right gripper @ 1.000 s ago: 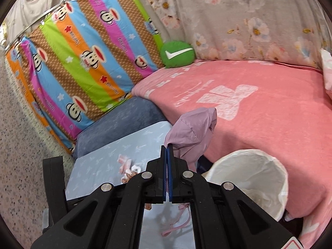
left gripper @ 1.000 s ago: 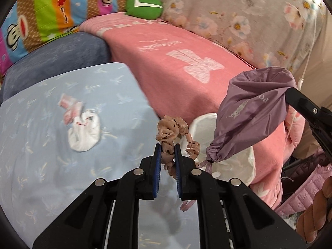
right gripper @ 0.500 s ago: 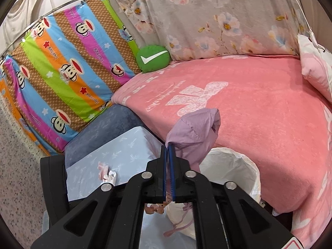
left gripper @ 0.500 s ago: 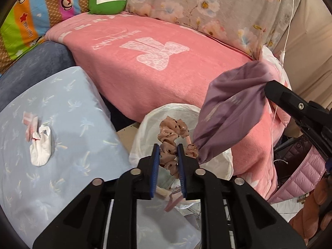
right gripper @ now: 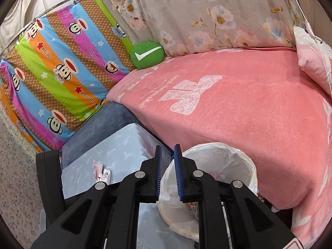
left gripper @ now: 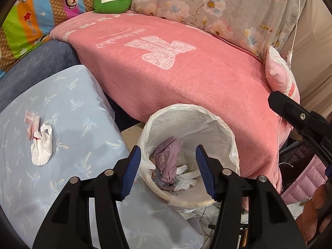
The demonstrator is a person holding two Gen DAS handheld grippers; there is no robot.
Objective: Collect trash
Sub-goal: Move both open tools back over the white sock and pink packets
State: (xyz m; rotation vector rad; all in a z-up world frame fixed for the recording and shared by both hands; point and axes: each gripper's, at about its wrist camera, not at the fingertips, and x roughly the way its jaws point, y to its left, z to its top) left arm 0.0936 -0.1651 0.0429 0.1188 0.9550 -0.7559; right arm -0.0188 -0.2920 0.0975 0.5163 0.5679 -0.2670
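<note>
A white-lined trash bin (left gripper: 207,122) stands between the light blue table and the pink bed; it also shows in the right wrist view (right gripper: 247,161). A crumpled purple bag (left gripper: 167,155) lies inside it on other white scraps. My left gripper (left gripper: 168,172) is open and empty right above the bin. My right gripper (right gripper: 167,172) is open a little and empty, over the bin's left rim. A crumpled white tissue with pink scraps (left gripper: 40,141) lies on the blue tablecloth (left gripper: 68,112), left of the left gripper; it also shows in the right wrist view (right gripper: 102,171).
A pink blanket (left gripper: 186,66) covers the bed behind the bin. A green round cushion (left gripper: 112,0) lies at the back. A pink pillow (left gripper: 280,76) is at the right. A pink quilted jacket (left gripper: 305,180) lies low at the right. A navy cushion (right gripper: 108,118) sits behind the table.
Both grippers have opened. The brown scrunchie left my left gripper and the purple bag left my right gripper; the bag now lies in the bin. The views shifted over the bin.
</note>
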